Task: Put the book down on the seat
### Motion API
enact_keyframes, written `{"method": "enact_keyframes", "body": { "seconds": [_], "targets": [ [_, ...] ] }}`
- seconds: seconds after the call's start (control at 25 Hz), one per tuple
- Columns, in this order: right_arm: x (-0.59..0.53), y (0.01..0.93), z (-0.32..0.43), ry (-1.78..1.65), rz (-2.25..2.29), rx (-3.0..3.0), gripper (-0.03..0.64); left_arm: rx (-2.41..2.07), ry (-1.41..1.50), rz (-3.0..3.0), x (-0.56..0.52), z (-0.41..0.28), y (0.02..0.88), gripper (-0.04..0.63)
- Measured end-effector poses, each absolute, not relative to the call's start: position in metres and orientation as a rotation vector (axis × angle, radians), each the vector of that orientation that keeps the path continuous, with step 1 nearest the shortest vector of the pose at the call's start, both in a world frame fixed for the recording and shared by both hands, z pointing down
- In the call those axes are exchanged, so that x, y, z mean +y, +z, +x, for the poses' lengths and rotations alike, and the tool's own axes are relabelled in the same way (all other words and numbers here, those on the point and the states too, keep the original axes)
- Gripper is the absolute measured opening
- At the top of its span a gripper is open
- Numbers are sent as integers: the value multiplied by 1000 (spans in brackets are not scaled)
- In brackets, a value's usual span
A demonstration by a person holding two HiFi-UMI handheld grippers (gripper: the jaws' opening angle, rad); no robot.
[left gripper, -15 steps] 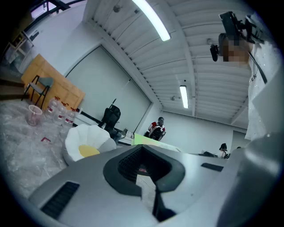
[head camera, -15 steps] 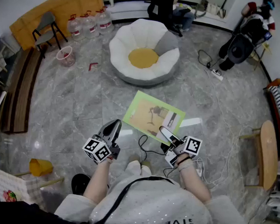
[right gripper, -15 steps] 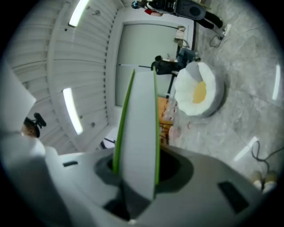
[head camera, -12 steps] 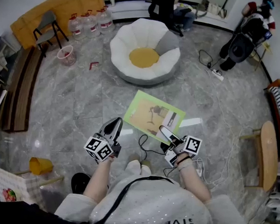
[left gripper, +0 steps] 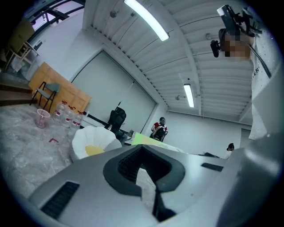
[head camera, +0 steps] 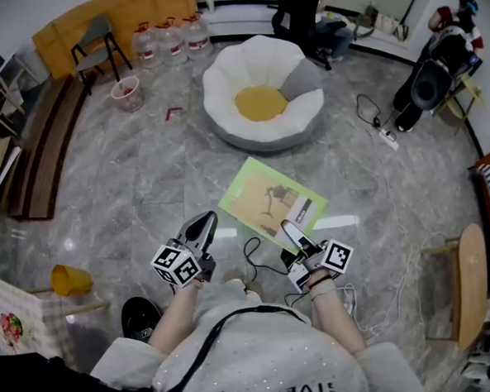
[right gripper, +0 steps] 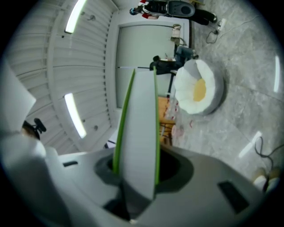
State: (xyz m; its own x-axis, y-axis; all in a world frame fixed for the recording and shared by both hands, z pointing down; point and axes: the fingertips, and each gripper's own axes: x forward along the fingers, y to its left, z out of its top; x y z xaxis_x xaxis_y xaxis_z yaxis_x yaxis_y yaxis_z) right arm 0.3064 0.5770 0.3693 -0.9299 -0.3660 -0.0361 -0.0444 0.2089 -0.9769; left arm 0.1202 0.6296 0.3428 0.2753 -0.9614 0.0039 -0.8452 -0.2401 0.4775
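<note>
The book (head camera: 269, 202), green-edged with a tan cover picture, hangs flat above the grey floor in the head view. My right gripper (head camera: 291, 233) is shut on its near corner. In the right gripper view the book (right gripper: 140, 128) stands edge-on between the jaws of that gripper (right gripper: 137, 177). The seat (head camera: 261, 103), a white petal-shaped cushion with a yellow middle, lies on the floor beyond the book, and shows as the seat (right gripper: 199, 88) and the seat (left gripper: 93, 142) in the gripper views. My left gripper (head camera: 206, 222) is shut and empty, left of the book.
Water bottles (head camera: 168, 39), a folding chair (head camera: 97, 41) and a pink bucket (head camera: 127, 93) stand at the back left. A stroller (head camera: 434, 78) and a power strip (head camera: 385, 137) are at the back right. A wooden stool (head camera: 470, 283) is at the right, cables (head camera: 258, 254) lie by my feet.
The whole view has shifted a little, so the seat sits slightly further right in the picture. Both grippers and the book keep their places relative to my body.
</note>
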Motion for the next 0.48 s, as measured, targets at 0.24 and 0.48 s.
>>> {"method": "enact_keyframes", "body": {
  "seconds": [0.24, 0.48],
  "targets": [
    [579, 373, 306, -1766, -324, 2267, 150, -1699, -423, 2080, 641, 111, 360, 21],
    [559, 390, 304, -1780, -328, 2214, 150, -1700, -423, 2102, 609, 104, 374, 21]
  ]
}}
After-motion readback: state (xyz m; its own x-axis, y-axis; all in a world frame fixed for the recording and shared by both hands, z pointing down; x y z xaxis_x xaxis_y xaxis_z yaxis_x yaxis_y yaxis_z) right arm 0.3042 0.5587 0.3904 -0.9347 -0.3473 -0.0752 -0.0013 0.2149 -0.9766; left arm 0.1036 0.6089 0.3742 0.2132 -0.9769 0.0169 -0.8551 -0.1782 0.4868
